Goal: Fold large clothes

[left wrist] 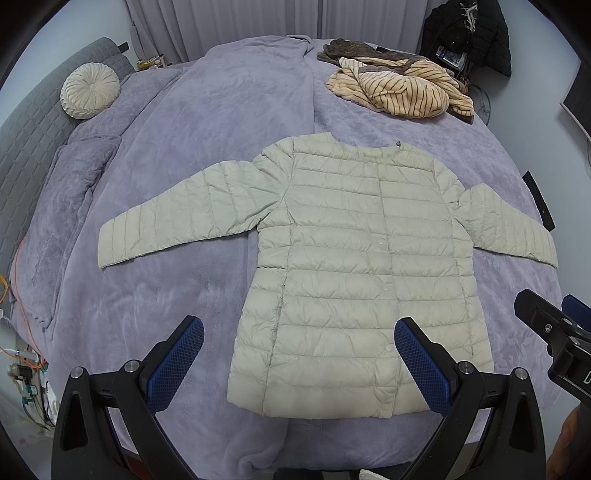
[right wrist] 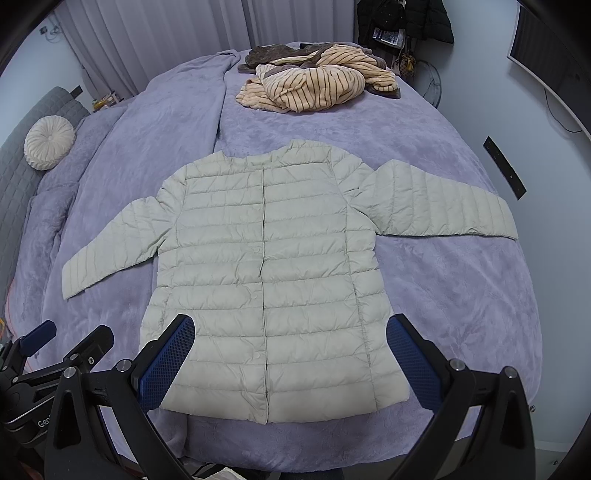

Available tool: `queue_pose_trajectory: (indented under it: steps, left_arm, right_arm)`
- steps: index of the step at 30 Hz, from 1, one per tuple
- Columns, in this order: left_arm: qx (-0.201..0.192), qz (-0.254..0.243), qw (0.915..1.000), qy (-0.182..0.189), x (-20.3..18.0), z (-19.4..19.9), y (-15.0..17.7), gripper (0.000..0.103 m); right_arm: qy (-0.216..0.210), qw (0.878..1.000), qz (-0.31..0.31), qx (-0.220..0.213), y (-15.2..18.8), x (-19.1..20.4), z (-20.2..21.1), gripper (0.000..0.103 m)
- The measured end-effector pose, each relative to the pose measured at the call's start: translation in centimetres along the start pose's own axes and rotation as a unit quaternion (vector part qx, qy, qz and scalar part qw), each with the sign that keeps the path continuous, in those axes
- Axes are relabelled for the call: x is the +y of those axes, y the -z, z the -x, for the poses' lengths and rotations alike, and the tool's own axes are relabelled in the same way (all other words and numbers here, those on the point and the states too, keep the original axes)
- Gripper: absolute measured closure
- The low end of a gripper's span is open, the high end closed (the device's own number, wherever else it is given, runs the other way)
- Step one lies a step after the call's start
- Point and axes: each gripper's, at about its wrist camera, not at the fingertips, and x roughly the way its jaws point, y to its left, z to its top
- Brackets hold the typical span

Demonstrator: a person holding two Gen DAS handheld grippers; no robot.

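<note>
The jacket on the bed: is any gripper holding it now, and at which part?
Nothing is held. The left gripper and the right gripper are open above the jacket, which lies flat on the bed.

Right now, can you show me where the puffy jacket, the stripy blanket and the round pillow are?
puffy jacket (right wrist: 266, 280): right wrist view, middle of its buttoned front.
stripy blanket (right wrist: 317, 86): right wrist view, top of the crumpled heap.
round pillow (left wrist: 89, 90): left wrist view, its centre button.

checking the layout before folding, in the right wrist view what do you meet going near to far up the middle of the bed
right gripper → jacket → bare blanket → striped garment → curtains
</note>
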Motion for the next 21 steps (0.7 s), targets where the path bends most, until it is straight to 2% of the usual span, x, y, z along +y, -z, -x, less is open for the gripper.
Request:
queue_pose_trajectory:
  steps: [12,21]
  left_arm:
    - [0.017,0.008,0.9998,0.008,0.4,-0.9,-0.3,0.0]
    - [0.045,0.066,0.9947,0.065,4.3,-5.3,-1.2,0.0]
  right_arm:
    - [-0.002,1.0,0.004,0.008,0.6,0.1,-0.6,0.0]
    - [-0.022,0.999,0.018,0.031,0.0,1.9,-2.8,0.0]
